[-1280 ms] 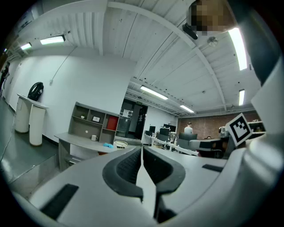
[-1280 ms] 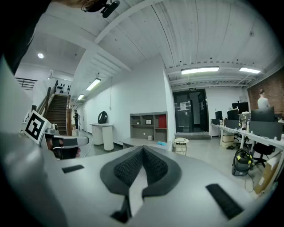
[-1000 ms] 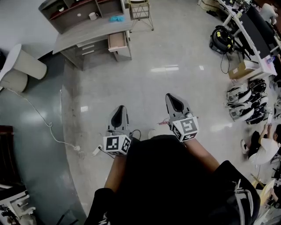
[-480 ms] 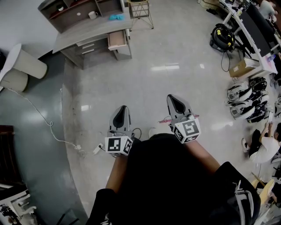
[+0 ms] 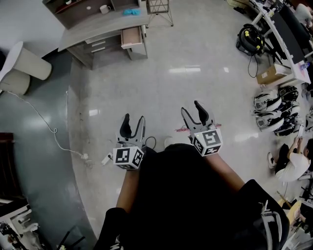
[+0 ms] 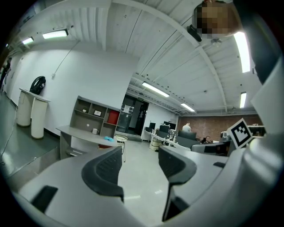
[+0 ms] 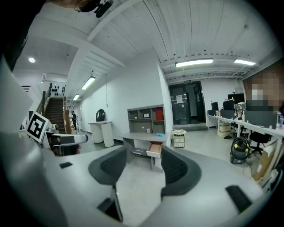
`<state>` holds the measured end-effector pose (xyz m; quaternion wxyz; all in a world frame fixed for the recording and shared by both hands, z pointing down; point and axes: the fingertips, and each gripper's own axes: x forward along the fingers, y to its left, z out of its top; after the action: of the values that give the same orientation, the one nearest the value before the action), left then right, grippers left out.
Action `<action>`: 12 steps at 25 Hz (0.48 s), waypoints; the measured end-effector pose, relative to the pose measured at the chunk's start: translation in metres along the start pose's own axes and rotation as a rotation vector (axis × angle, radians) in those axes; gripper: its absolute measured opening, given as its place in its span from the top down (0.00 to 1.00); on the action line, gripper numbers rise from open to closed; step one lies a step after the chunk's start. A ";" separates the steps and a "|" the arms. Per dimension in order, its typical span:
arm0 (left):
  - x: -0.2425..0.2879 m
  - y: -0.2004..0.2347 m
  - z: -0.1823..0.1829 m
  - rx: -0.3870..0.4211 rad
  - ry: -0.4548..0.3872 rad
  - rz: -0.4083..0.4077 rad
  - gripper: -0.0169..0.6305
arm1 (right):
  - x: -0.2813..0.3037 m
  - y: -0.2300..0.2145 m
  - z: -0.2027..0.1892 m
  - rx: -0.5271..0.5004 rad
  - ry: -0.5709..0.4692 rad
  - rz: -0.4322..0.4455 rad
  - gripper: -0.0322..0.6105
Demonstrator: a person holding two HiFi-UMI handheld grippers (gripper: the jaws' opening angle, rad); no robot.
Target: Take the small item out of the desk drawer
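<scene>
Pale office floor: grey counter far off, drawer pulled out; left hand-held gripper and right hand-held gripper, jaws opening, both empty.

left gripper: jaws opening, nothing between | right gripper: jaws opening, nothing between | both held forward, level

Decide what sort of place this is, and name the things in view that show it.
Probably an open-plan office or lab workroom. There is a grey desk with an open drawer and a shelf unit on top. Long rows of workstations run along one side, and a polished floor lies under ceiling strip lights.
</scene>
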<state>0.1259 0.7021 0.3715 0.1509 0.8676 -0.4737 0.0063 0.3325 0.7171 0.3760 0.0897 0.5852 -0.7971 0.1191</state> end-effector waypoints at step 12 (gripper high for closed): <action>0.001 0.007 -0.013 -0.001 0.039 0.044 0.60 | 0.005 -0.010 -0.008 0.011 0.020 0.028 0.59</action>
<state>0.1219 0.7010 0.3857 0.1601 0.8566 -0.4898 0.0263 0.3408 0.7117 0.3864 0.0929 0.5733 -0.8035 0.1306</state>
